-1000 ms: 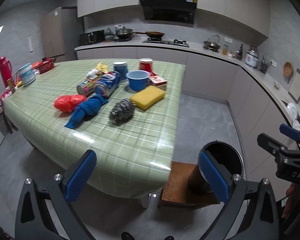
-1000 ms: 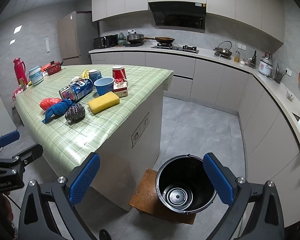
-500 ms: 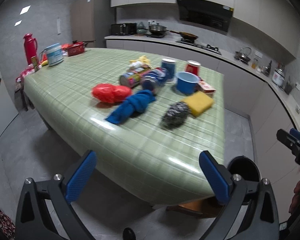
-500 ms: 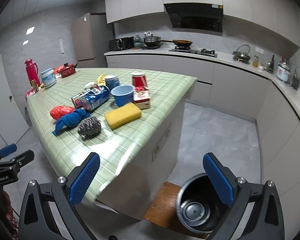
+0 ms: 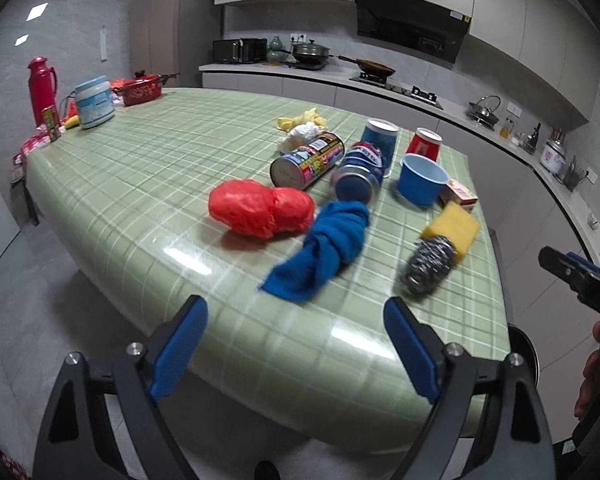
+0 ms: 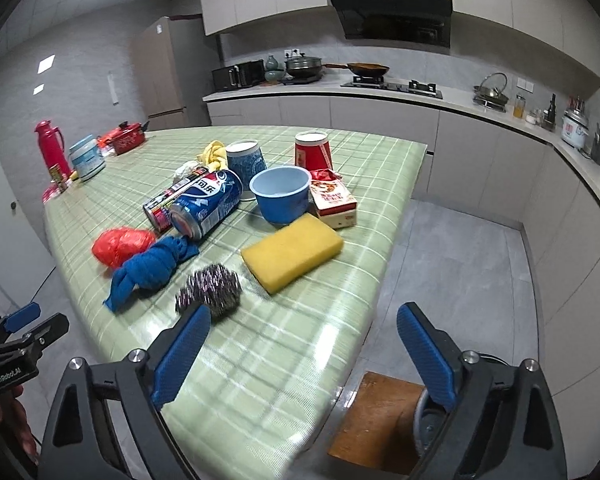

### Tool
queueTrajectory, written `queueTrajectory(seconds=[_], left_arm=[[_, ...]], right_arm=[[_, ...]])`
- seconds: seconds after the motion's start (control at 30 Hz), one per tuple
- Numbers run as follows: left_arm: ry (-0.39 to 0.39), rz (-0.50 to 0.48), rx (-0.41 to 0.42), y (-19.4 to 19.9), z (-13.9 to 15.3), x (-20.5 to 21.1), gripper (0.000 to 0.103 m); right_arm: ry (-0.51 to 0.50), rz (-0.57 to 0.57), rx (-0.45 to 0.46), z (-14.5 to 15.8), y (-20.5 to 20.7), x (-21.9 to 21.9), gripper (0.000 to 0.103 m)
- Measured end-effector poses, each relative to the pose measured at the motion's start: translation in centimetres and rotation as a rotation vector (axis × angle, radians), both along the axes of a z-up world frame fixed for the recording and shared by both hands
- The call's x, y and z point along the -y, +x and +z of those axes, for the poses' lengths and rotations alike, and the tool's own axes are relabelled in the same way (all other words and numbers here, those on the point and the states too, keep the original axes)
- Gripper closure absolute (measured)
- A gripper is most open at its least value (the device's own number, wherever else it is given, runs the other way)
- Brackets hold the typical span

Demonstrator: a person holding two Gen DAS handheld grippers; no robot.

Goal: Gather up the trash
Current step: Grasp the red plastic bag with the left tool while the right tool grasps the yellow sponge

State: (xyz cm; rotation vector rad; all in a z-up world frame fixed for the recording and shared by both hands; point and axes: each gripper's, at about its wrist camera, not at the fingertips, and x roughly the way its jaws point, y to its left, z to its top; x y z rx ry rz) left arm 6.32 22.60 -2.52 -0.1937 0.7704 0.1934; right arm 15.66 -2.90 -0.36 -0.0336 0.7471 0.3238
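On the table (image 6: 300, 360) the blue bowl (image 6: 280, 196) sits empty; both hand-held grippers, left (image 5: 296, 350) and right (image 6: 304, 356), gape wide, holding nothing, now nearer the clutter.

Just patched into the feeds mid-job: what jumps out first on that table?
A bright clutter sits on the green checked table: a red plastic bag beside a knotted blue cloth, with two cans lying on their sides behind them. Toward the right edge lie a yellow sponge and a steel scourer. Both the left gripper and right gripper hover open and empty at the near edge.
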Motion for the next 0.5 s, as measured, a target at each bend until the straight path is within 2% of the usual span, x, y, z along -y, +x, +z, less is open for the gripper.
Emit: queueTrajectory(seconds=[0.17, 0.5], left_arm=[[-0.016, -0.033, -0.009, 2.2, -1.1, -2.1, 0.013], [-0.011, -0.075, -0.02, 6.7, -2.5, -5.7, 0.013]], right_arm=[[-0.009, -0.047, -0.004, -0.6, 1.8, -2.5, 0.008], [-0.01, -0.144, -0.055, -3.0, 5.5, -4.5, 0.009]])
